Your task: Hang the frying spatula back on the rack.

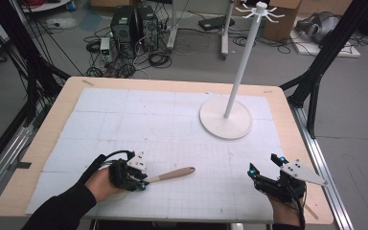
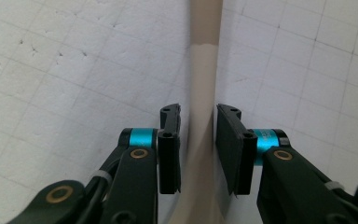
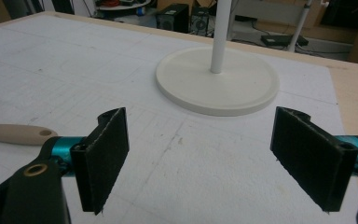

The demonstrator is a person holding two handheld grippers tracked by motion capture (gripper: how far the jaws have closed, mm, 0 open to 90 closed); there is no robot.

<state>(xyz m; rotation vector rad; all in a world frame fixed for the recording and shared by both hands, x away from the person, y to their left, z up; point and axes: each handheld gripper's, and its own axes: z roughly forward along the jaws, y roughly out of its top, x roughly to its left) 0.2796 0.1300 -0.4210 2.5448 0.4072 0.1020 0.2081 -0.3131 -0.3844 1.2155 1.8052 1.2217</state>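
Observation:
A utensil with a pale wooden handle (image 1: 172,174) lies across the white gridded mat (image 1: 172,120) near the front left, its holed handle end pointing right. My left gripper (image 1: 141,182) is shut on the utensil's neck; in the left gripper view the beige handle (image 2: 204,70) runs up between the two black jaws of that gripper (image 2: 198,135). A pale rounded part shows under the left hand. My right gripper (image 1: 263,163) stands open at the front right, nothing between its pads (image 3: 198,154). The handle end (image 3: 16,134) shows to its left.
A white stand with a round base (image 1: 225,120), a tall pole and hooks on top (image 1: 259,9) stands at the back right of the mat; its base (image 3: 216,81) lies ahead of the right gripper. Computers and cables sit on the floor beyond the table.

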